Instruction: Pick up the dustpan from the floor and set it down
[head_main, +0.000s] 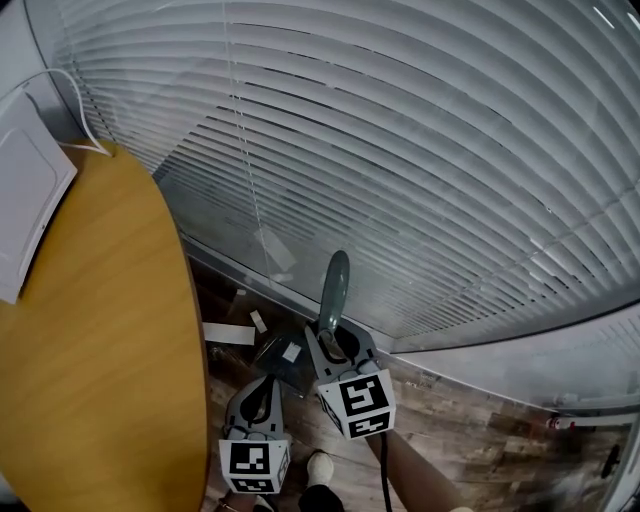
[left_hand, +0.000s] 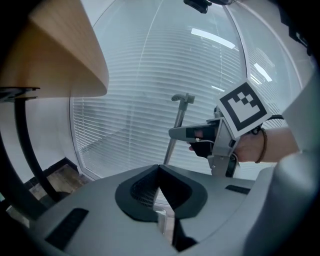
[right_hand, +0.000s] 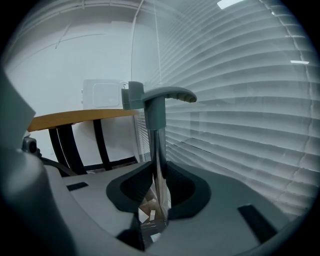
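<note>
Clamping dustpan pole: slim, shiny metal

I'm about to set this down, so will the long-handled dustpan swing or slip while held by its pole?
Likely stiff: the dustpan's pole runs straight through the right gripper. Its shiny, smooth surface might twist or slide between the pads. The pan lies below the grip, so it could swing or tip.
</note>
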